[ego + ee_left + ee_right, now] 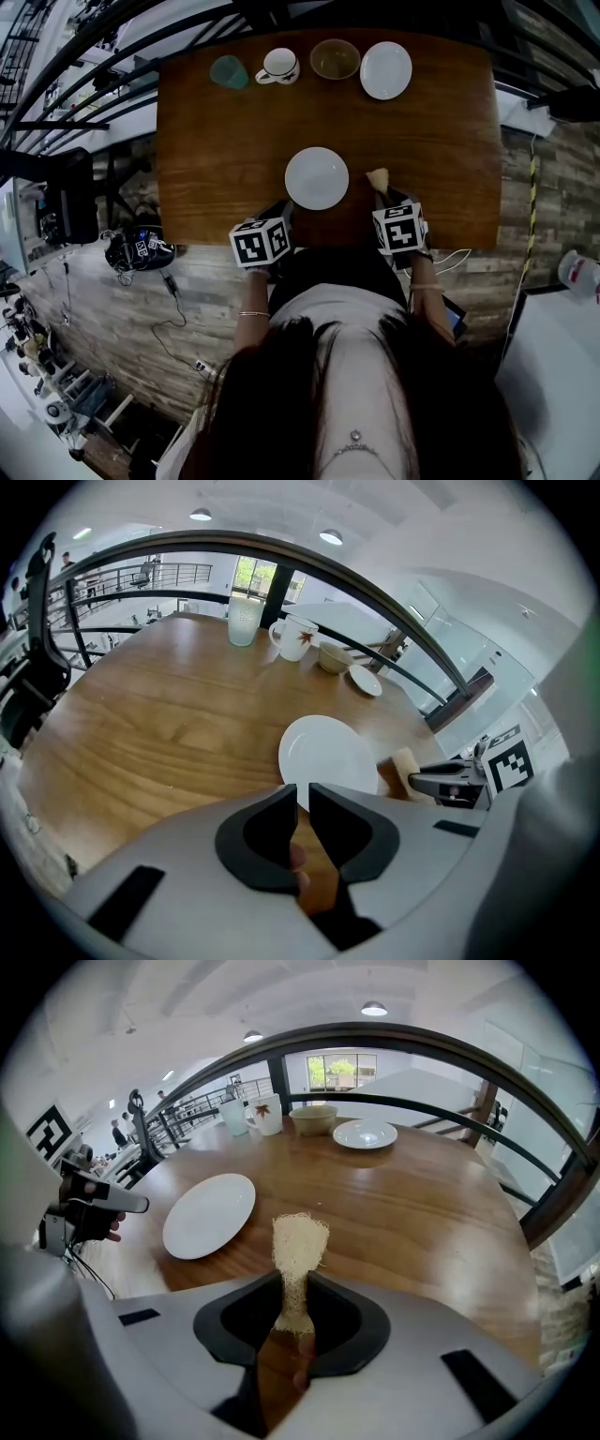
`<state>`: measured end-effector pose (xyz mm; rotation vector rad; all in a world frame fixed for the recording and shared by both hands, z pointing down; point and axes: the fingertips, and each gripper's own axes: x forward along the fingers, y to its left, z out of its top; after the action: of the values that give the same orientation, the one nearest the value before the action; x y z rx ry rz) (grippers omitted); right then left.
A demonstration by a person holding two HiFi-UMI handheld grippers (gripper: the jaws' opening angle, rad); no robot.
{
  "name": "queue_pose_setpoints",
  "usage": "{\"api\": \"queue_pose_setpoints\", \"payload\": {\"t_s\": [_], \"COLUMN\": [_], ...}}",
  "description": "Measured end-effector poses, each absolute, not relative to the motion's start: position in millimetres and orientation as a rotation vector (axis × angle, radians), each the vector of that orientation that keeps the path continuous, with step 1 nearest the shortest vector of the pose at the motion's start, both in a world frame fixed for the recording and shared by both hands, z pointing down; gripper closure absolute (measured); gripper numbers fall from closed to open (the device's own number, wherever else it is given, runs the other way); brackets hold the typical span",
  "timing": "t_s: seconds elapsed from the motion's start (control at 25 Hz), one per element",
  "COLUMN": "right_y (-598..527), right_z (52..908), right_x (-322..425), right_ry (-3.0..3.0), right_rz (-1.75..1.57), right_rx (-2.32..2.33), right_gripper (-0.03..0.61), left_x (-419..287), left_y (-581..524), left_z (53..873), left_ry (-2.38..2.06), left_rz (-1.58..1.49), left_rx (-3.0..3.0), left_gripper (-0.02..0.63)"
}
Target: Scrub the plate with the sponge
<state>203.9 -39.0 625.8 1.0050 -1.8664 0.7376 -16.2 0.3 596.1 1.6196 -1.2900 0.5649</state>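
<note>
The plate (pixel 317 178) was the biggest thing I had to deal with. It lay flat on the wooden table (pixel 216 159), near the front edge and between my two grippers. I judged it stiff, glazed and slippery, and breakable if it was shoved off the edge. Its rim looked like the only place to pin or pinch it. It was round, plain white and shallow, and I saw no dirt on it.

The sponge (pixel 298 1246) stood just right of the plate. It seemed light, soft and springy, so I thought it would fold under a pinch. The best hold was low on its body, leaving the free end for scrubbing. It was pale tan and coarse, with a fibrous, loofah-like weave and a frayed top.

My right gripper (pixel 295 1283) had its jaws squeezed on the sponge's lower end. My left gripper (pixel 302 799), at the plate's near left, had its jaws almost together with nothing between them.
</note>
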Motion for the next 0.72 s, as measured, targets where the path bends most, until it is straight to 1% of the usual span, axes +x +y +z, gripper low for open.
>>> {"api": "queue_pose_setpoints", "payload": {"t_s": [0.24,0.72], "right_y": [-45,-48], "right_z": [618,603], "right_x": [198,174], "right_ry": [-1.881,-1.896], "right_rz": [0.738,0.764], "right_rx": [0.99,1.072], "right_gripper": [0.483,0.488], "left_x": [-16,-31], "left_y": [1,-2], "left_z": [597,598], "left_ry": [-1.275,-1.193], "left_rz": [0.555,0.583], "left_rx": [1.604,1.631], "left_gripper": [0.584,0.557]}}
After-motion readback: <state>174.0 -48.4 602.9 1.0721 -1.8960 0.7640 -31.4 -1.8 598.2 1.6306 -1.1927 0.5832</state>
